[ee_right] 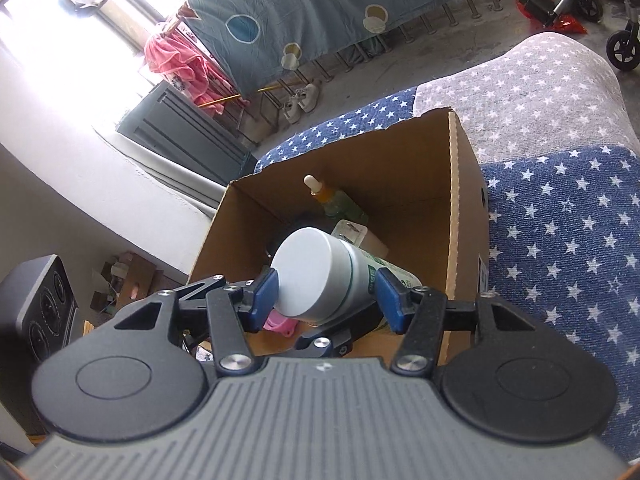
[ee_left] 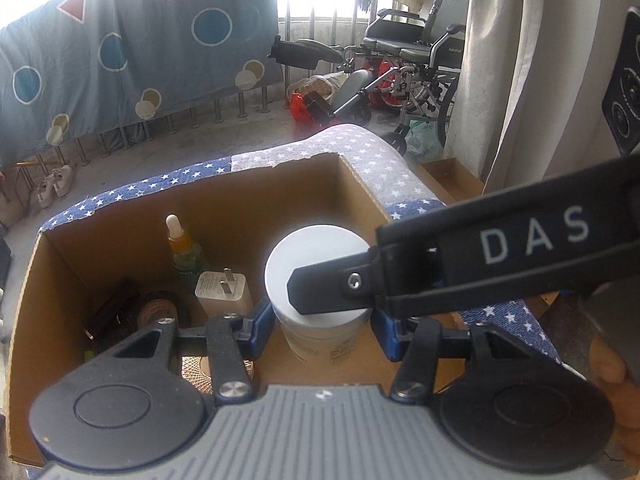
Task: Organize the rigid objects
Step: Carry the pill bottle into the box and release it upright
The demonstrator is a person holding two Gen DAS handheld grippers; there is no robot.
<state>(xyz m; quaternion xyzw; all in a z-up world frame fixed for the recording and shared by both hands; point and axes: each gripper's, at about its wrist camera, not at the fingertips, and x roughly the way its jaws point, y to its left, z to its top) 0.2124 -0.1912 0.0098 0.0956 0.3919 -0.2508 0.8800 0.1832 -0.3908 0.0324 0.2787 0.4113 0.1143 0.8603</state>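
Box (ee_left: 224, 204) of cardboard holding dropper bottle (ee_left: 182, 250), charger (ee_left: 225, 290), tape roll (ee_left: 158, 312), both grippers' fingers (ee_right: 266, 294) clamping white-lidded jar (ee_left: 316, 280)

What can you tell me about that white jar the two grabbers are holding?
The jar looks plastic, with a plain white lid and a pale body with green print. It hangs over the open cardboard box, tilted in the right wrist view. The left gripper and right gripper each clamp it between blue pads.

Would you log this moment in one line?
left gripper: shut on jar; right gripper: shut on jar; jar: over cardboard box
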